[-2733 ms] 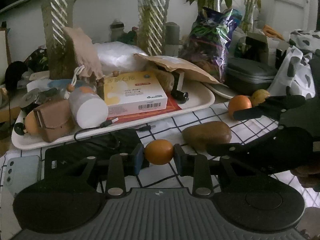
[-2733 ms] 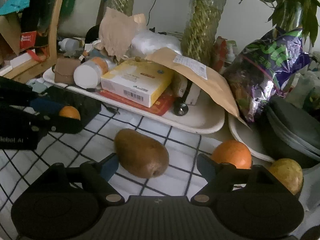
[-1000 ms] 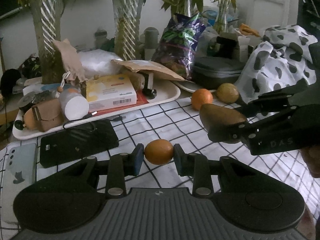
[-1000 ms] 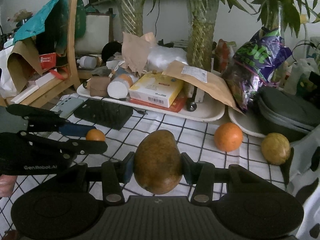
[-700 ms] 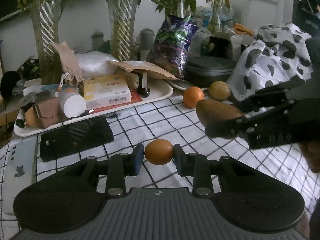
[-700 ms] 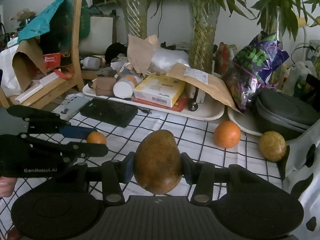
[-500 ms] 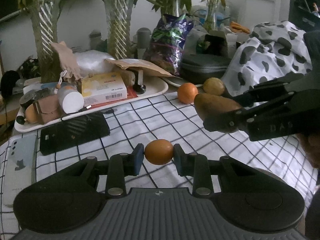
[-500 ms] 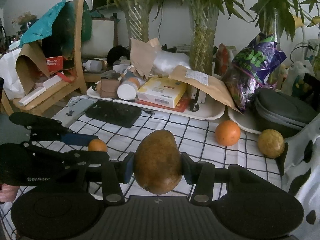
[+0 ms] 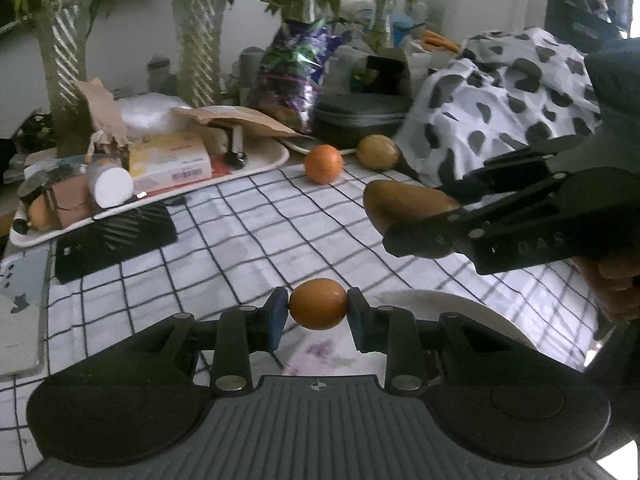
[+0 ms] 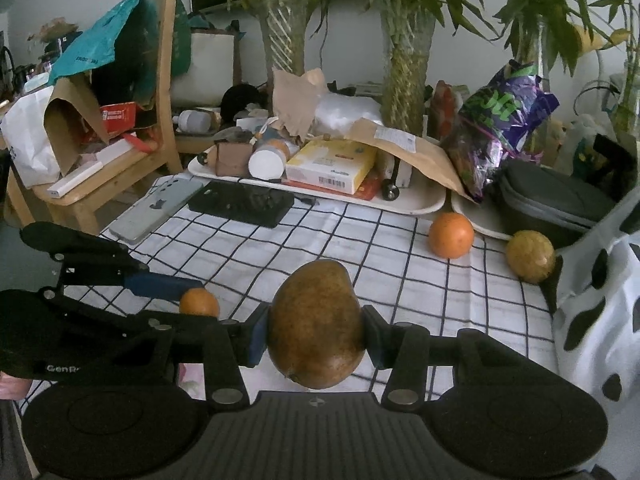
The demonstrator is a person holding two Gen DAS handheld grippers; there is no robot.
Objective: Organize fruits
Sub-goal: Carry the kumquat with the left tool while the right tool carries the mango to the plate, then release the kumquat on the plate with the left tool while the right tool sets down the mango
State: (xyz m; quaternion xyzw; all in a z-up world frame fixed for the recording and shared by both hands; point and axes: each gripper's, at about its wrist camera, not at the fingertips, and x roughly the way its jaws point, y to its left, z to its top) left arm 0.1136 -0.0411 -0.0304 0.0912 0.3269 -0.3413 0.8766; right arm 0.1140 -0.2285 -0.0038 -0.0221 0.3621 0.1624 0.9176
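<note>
Both tongs drawn back over checked counter cloth (image 10: 320, 236). Left tongs (image 9: 318, 310) clamping small orange fruit (image 9: 318, 309); right tongs (image 10: 316, 340) clamping brown mango (image 10: 316, 324). "GenR" legible on left body.

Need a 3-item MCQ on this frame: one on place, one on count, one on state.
1. Where does the large orange lie?
A. On the checked cloth by the tray
B. In the left gripper
C. On the chair

2. How many fruits lie loose on the cloth?
A. None
B. Two
C. Five

3. What is the right gripper doing?
A. Open, empty
B. Shut on a phone
C. Shut on the mango

Key:
1 A: it sits on the cloth near the tray.
2 B: the large orange and the yellow fruit.
3 C: its pads press both sides of the mango.
</note>
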